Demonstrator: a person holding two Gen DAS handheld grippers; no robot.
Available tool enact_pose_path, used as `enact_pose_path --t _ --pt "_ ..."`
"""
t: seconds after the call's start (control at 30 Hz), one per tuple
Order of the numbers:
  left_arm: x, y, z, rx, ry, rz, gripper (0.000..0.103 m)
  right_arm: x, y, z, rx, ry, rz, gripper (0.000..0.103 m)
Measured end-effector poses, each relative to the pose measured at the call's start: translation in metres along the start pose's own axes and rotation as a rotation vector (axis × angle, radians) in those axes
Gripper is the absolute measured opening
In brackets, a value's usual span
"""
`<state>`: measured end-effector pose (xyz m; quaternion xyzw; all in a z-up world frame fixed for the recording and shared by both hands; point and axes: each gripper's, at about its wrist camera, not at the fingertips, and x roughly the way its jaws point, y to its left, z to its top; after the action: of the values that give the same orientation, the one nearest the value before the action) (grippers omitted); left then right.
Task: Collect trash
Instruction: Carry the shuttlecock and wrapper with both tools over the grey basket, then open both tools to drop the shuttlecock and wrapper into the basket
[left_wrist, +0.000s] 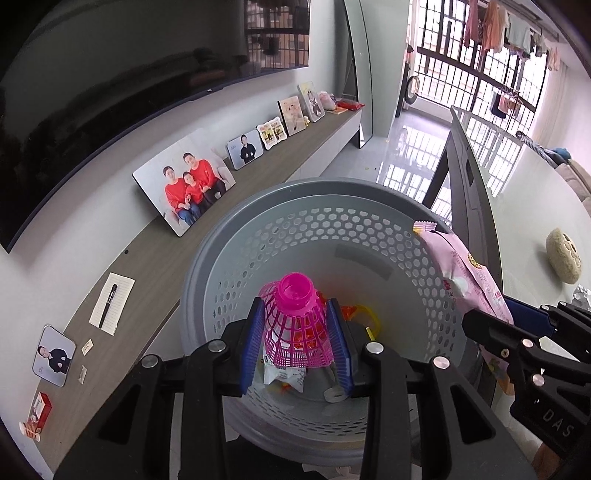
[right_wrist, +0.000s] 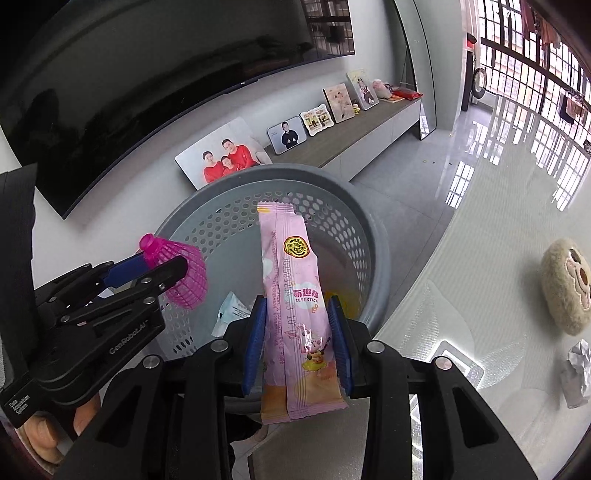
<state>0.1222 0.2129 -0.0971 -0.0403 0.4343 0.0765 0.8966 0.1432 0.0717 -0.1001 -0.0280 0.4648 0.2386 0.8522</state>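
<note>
Clearly both pieces of trash are poised for dropping: each hangs over the mouth of the grey perforated basket (left_wrist: 369, 236), so that letting go should send it straight in. The left gripper (left_wrist: 295, 343) is clenched on a pink plastic shuttlecock (left_wrist: 295, 321), its blue pads pressing the mesh skirt from both sides, cork end pointing away. The right gripper (right_wrist: 299, 343) grasps a long pink snack wrapper (right_wrist: 291, 295) near its lower part, so the free upper end reaches out over the basket's middle. I judge the pinch low on the wrapper is what lets it stretch that far.

Down inside the basket lie a white torn packet (right_wrist: 232, 312) and something orange-yellow (left_wrist: 364, 314), so collecting seems well under way.

To the right a glossy white table (right_wrist: 480, 258) carries a round beige plush (right_wrist: 569, 284) and, nearer, a crumpled paper ball (right_wrist: 578, 369), probably next to go. On the far side a low wooden console (left_wrist: 155, 258) runs along the wall under a large dark television (left_wrist: 110, 92), lined with framed photos (left_wrist: 184, 181). Far right, barred windows (left_wrist: 480, 66) throw glare on the pale tiled floor (left_wrist: 406, 147).
</note>
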Motion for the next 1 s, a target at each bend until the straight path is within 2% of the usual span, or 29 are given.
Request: enact_pose_path --t 0.3,0.73,0.8,0.87,0.9,1.0 --pt "0.015 0.0 0.001 -0.015 0.017 -0.011 0.037 0.003 -0.002 0.001 0.005 -0.001 -0.006 0.033" --pt "0.016 0.002 0.001 -0.026 0.017 -0.02 0.037 0.002 -0.003 0.001 0.002 -0.002 -0.009 0.034" --pt "0.017 0.002 0.001 -0.028 0.021 -0.017 0.043 0.002 -0.003 0.001 0.003 -0.007 -0.012 0.037" --pt "0.017 0.003 0.001 -0.032 0.021 -0.006 0.06 -0.001 -0.004 0.001 0.003 -0.019 -0.02 0.045" --pt "0.016 0.004 0.001 -0.036 0.015 -0.005 0.061 -0.002 -0.004 0.001 0.002 -0.026 -0.025 0.049" --pt "0.015 0.006 0.001 -0.039 0.011 0.003 0.063 -0.005 -0.004 0.001 -0.001 -0.04 -0.031 0.05"
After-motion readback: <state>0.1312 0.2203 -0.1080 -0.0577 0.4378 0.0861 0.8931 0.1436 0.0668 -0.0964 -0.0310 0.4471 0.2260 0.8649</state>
